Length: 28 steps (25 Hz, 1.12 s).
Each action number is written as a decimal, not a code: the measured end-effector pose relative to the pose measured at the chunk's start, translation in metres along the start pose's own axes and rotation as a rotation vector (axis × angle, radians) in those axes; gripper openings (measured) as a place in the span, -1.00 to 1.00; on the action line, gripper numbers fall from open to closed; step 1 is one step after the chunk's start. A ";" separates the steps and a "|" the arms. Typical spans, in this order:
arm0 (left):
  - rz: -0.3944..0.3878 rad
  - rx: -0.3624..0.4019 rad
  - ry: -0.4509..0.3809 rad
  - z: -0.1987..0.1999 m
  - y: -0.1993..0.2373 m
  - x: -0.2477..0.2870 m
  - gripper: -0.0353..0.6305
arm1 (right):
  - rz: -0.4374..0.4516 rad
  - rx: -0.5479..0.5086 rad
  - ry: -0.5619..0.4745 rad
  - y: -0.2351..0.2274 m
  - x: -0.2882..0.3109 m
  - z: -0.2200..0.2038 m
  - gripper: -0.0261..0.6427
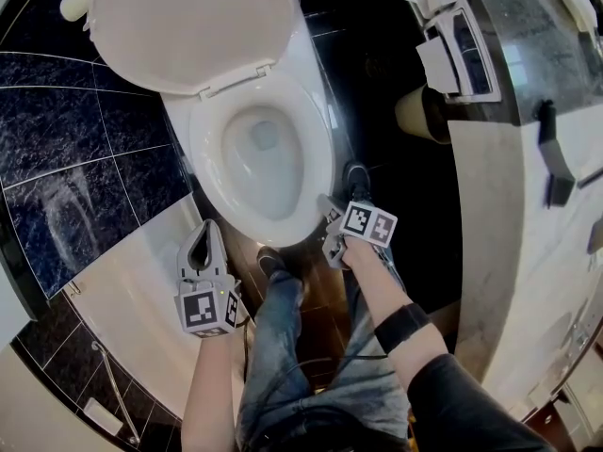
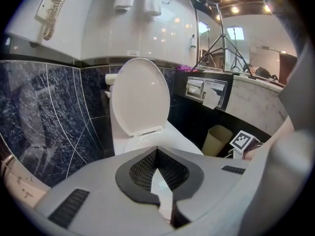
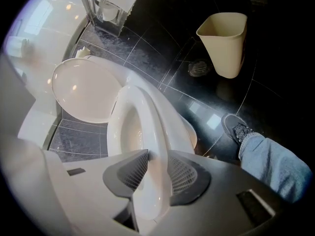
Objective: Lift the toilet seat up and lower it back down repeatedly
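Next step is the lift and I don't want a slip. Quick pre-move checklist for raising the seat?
1. Right gripper on the front rim of the toilet seat: ok, a pad against each side.
2. Seat fully down: ok.
3. Lid raised, out of the seat's path: ok.
4. Left gripper clear of the seat: ok, shut and empty.
5. Grip firm enough to lift: cannot tell.

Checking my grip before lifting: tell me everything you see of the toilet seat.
The toilet seat is a glossy white oval ring, plastic by its look, lying down on the bowl with the lid raised behind it. The right tool is closed on its front rim, one pad on either side.
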<state>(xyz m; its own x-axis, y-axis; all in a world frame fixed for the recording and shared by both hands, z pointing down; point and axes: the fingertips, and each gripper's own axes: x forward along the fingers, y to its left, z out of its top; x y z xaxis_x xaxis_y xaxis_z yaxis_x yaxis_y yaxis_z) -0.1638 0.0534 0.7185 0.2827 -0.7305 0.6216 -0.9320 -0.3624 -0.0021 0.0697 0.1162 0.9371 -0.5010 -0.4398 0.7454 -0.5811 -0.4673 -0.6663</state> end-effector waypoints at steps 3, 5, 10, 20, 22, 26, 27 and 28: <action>0.000 -0.007 0.001 -0.001 -0.002 -0.002 -0.89 | 0.015 0.017 -0.001 0.005 -0.006 0.002 -0.52; -0.001 -0.010 0.005 -0.001 -0.004 -0.005 -0.89 | 0.021 0.006 0.004 0.010 -0.012 0.002 -0.53; -0.006 -0.012 0.025 -0.004 -0.008 -0.018 -0.89 | 0.050 -0.007 0.015 0.030 -0.032 0.004 -0.53; -0.026 -0.031 0.205 -0.060 -0.024 -0.070 -0.89 | 0.094 -0.022 0.032 0.086 -0.079 0.018 -0.54; -0.045 -0.060 0.270 -0.080 -0.035 -0.075 -0.89 | 0.100 -0.026 0.029 0.097 -0.088 0.022 -0.55; -0.083 -0.109 0.361 -0.117 -0.055 -0.071 -0.89 | 0.107 -0.018 0.027 0.112 -0.097 0.027 -0.58; -0.110 -0.119 0.365 -0.116 -0.063 -0.065 -0.89 | 0.108 -0.024 0.029 0.115 -0.099 0.028 -0.58; -0.137 -0.126 0.364 -0.112 -0.071 -0.059 -0.89 | 0.109 -0.031 0.031 0.119 -0.100 0.030 -0.58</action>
<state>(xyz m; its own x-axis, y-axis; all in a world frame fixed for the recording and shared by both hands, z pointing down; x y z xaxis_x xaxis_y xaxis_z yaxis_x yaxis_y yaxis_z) -0.1394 0.1871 0.7698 0.3280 -0.4196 0.8464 -0.9183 -0.3520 0.1814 0.0699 0.0819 0.7829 -0.5814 -0.4630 0.6691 -0.5413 -0.3938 -0.7429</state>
